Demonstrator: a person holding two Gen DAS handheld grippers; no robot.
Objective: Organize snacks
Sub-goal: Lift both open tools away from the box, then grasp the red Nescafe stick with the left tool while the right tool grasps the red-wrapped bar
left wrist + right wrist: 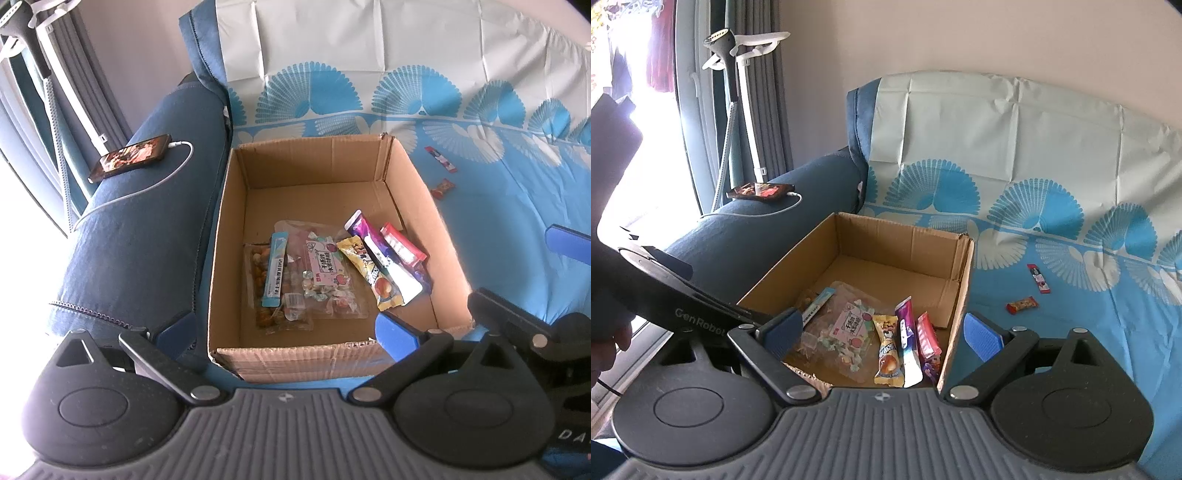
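Observation:
An open cardboard box sits on the sofa seat. Inside lie several snack packets: a clear candy bag, a light blue stick, a yellow packet, a purple and white packet and a pink one. Two snacks lie on the blue cover right of the box: a red strip and a small red candy. My left gripper is open and empty over the box's near edge. My right gripper is open and empty above the box.
A phone on a white charging cable lies on the dark blue sofa arm. A blue and white patterned cover drapes the seat and backrest. A garment steamer stand and curtains are at the far left.

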